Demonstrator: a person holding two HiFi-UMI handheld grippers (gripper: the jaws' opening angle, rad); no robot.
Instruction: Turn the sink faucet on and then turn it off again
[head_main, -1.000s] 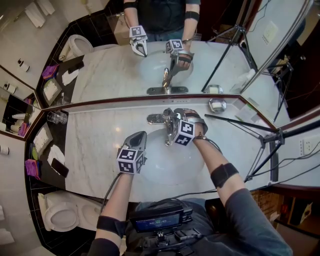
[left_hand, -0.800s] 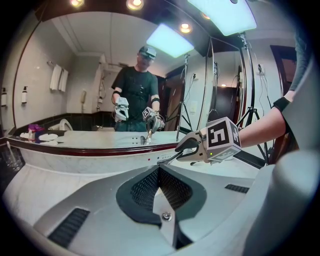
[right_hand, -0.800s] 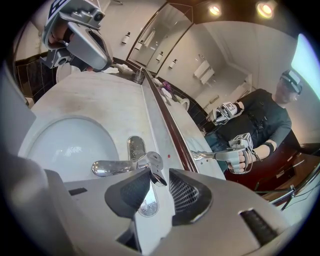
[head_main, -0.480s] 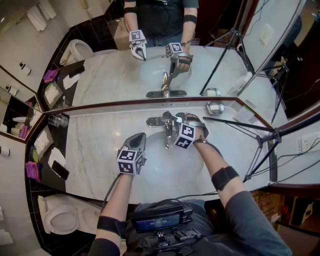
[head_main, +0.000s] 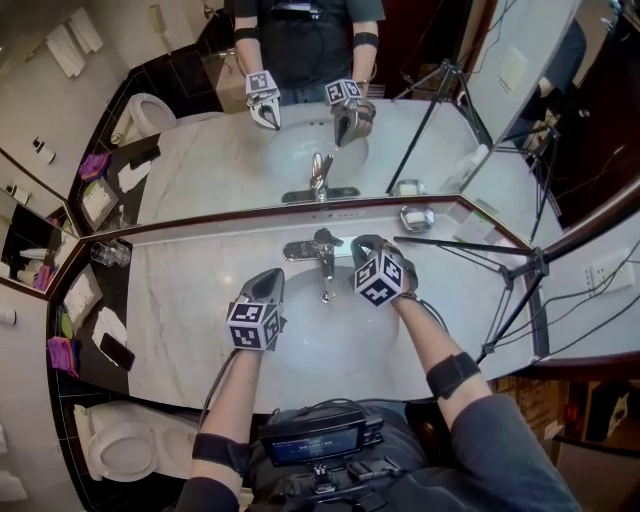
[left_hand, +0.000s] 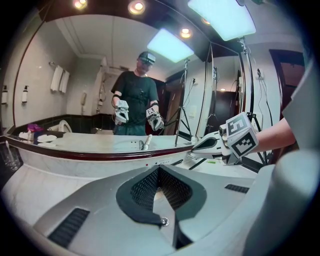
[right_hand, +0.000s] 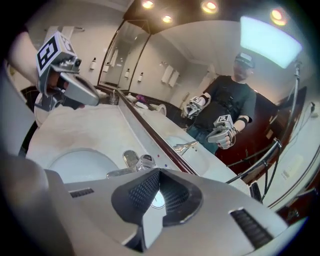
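The chrome faucet (head_main: 322, 262) stands at the basin's (head_main: 330, 335) 12 o'clock. At its 3 o'clock the right gripper (head_main: 359, 242) has just closed its fingers together on nothing, apparently clear of the lever. The left gripper (head_main: 271, 276) idles at 8 o'clock, fingers together, out of the way.
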